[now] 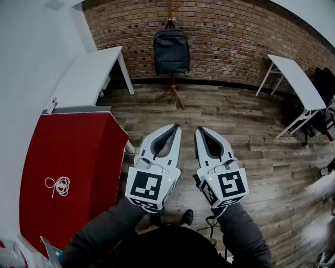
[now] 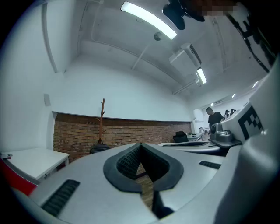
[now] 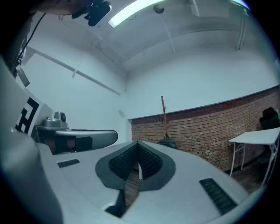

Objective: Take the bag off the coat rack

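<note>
Bag (image 1: 171, 51) — a dark backpack, hanging on the rack (image 1: 169, 10) against the brick wall (image 1: 235, 31), at the far side of the room, straight ahead. It hangs clear of the floor (image 1: 251, 152), and the rack's splayed wooden legs show below it. Nothing touches it.

Left gripper (image 1: 176, 127): held level, pointing toward the rack, well apart from the bag. Jaws closed tip to tip, nothing between them; only floor shows through the hollow behind the tips.

Right gripper (image 1: 199, 129): just beside the left, roughly parallel, same heading. Jaws likewise fully together, holding nothing.

Both gripper views: the rack's pole rises above the jaw tips, the bag's top shows low at its foot, brick wall behind.

Left of the grippers, a red tabletop (image 1: 73, 152) with a coiled white cable (image 1: 58, 185) lying on it. Beyond that, a white table (image 1: 89, 73) runs along the left wall, its far end near the brick. On the right stands a second white table (image 1: 296, 81), set at an angle.

Dark sleeves (image 1: 99, 233) enter at the bottom edge of the head view, with one shoe (image 1: 187, 216) on the floor between them. Left gripper view, far right — a person (image 2: 214, 117) stands in the distance.
</note>
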`<action>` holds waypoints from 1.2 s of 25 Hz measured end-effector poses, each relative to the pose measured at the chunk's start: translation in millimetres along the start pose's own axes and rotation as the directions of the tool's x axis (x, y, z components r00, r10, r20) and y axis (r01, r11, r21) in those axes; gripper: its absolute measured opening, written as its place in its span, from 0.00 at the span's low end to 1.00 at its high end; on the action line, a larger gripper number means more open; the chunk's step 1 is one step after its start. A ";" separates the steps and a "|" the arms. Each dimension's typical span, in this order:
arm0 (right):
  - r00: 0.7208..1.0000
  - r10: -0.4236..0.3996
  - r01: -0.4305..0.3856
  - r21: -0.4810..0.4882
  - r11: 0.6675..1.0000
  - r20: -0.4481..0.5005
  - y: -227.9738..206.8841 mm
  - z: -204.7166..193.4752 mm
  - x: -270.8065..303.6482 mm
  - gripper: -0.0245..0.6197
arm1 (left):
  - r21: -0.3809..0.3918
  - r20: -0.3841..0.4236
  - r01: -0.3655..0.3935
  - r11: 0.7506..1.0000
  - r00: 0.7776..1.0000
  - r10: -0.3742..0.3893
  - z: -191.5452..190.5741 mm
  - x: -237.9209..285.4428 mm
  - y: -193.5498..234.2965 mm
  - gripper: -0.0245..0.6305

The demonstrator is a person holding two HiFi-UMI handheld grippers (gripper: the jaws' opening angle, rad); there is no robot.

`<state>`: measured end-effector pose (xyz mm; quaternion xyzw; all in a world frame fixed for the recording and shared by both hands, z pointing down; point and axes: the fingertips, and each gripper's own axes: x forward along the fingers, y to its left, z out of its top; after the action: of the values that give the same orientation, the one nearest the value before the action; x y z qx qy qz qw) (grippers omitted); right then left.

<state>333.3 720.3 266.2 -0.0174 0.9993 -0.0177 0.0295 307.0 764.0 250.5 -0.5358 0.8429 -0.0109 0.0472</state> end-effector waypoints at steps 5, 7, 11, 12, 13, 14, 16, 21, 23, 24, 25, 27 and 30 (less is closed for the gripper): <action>1.000 0.004 -0.004 0.006 1.000 -0.002 -18.2 -3.2 -8.6 0.05 | 0.008 -0.010 -0.003 1.000 1.000 0.003 -3.9 11.9 -15.4 0.05; 1.000 0.005 -0.005 0.014 1.000 -0.003 -26.4 -4.7 -13.4 0.05 | 0.007 -0.015 -0.009 1.000 1.000 0.009 -6.0 16.9 -23.0 0.05; 1.000 0.021 -0.021 0.022 1.000 -0.005 -42.4 -7.2 -23.7 0.05 | 0.005 -0.024 -0.022 1.000 0.999 0.022 -9.6 26.6 -40.6 0.05; 1.000 0.026 -0.026 0.024 0.999 -0.009 -45.5 -8.4 -26.0 0.05 | 0.004 -0.026 -0.026 1.000 0.999 0.026 -10.2 28.5 -44.2 0.05; 1.000 0.030 -0.029 0.027 0.999 -0.011 -48.5 -9.6 -27.7 0.05 | 0.004 -0.026 -0.030 1.000 0.999 0.031 -10.5 30.2 -47.0 0.05; 0.999 0.032 -0.032 0.029 0.999 -0.013 -51.5 -10.5 -28.4 0.05 | 0.003 -0.026 -0.035 0.999 0.999 0.035 -10.7 31.8 -49.3 0.05; 0.999 0.037 -0.037 0.034 0.999 -0.012 -56.7 -11.9 -27.5 0.05 | 0.000 -0.032 -0.045 0.999 0.998 0.045 -13.3 34.1 -51.0 0.05; 0.998 0.065 -0.066 0.063 0.996 0.005 -54.1 -15.0 -15.9 0.05 | -0.018 -0.048 -0.076 0.997 0.996 0.075 -25.3 37.9 -38.3 0.05; 0.996 0.086 -0.086 0.066 0.994 0.000 -51.0 -17.7 -4.5 0.05 | -0.031 -0.046 -0.084 0.996 0.996 0.083 -27.7 42.2 -29.0 0.05; 0.995 0.095 -0.095 0.065 0.993 -0.003 -50.8 -19.9 2.3 0.05 | -0.034 -0.051 -0.088 0.996 0.995 0.087 -31.1 45.5 -23.2 0.05; 0.995 0.103 -0.102 0.063 0.993 -0.008 -51.6 -22.8 9.8 0.05 | -0.033 -0.058 -0.093 0.995 0.994 0.091 -35.9 49.7 -16.6 0.05; 0.994 0.110 -0.109 0.057 0.992 -0.017 -55.6 -29.6 27.1 0.05 | -0.032 -0.063 -0.099 0.995 0.993 0.097 -44.9 61.5 -1.4 0.05; 0.993 0.113 -0.112 0.042 0.993 -0.020 -65.1 -36.0 60.7 0.05 | -0.042 -0.053 -0.091 0.995 0.995 0.088 -54.3 87.3 23.8 0.05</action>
<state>272.8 654.3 300.9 0.0397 0.9983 -0.0368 0.0197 243.8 693.5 296.9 -0.4979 0.8671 -0.0036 0.0140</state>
